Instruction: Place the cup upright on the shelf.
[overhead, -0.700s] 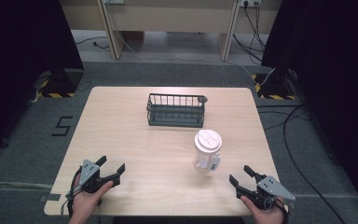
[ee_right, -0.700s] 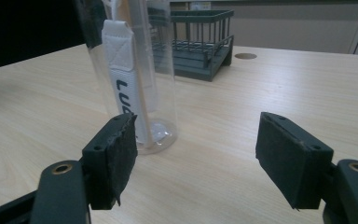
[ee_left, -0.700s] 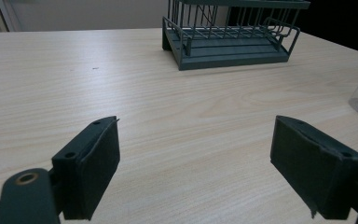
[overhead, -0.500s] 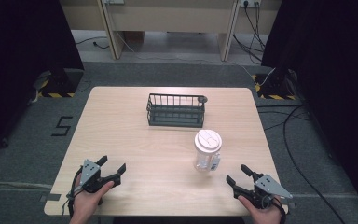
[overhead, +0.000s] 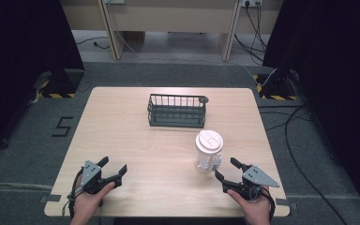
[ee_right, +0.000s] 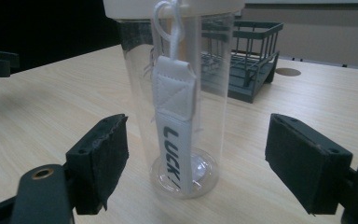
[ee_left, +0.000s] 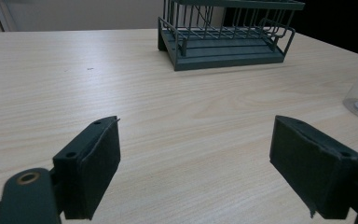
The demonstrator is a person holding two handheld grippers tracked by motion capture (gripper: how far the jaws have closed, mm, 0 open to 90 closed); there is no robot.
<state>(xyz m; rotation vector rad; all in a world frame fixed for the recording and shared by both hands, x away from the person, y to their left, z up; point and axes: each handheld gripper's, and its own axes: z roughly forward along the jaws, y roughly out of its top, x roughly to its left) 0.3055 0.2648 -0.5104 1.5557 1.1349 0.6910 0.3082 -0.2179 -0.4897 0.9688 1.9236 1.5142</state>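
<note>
on the light wooden table [overhead: 136, 140] stands a see-through bottle [overhead: 208, 152] with a white lid [overhead: 209, 140]. it is upright, at about 4 o'clock from the middle of the table in the high view. a white strap [ee_right: 175, 126] hangs down its side from a thin loop, and the strap says "luck" in dark letters.

at 12 o'clock from the bottle, farther back on the table, sits a dark green wire basket [overhead: 176, 110]. the bottle and the basket are apart, not touching.

the right gripper [overhead: 227, 171] is held in a hand [overhead: 253, 208] at the near edge, at about 5 o'clock from the bottle. its jaws are spread wide and hold nothing. in the right gripper view the bottle stands between the two black jaws but a bit farther off, and neither jaw touches it.

the left gripper [overhead: 113, 169] is held in the other hand [overhead: 88, 204] at about 7 o'clock on the table, well apart from the bottle. its jaws are spread wide too, with bare table between them. in the left gripper view the basket is far ahead at 12 o'clock, and the edge of the bottle peeks in at 3 o'clock.
</note>
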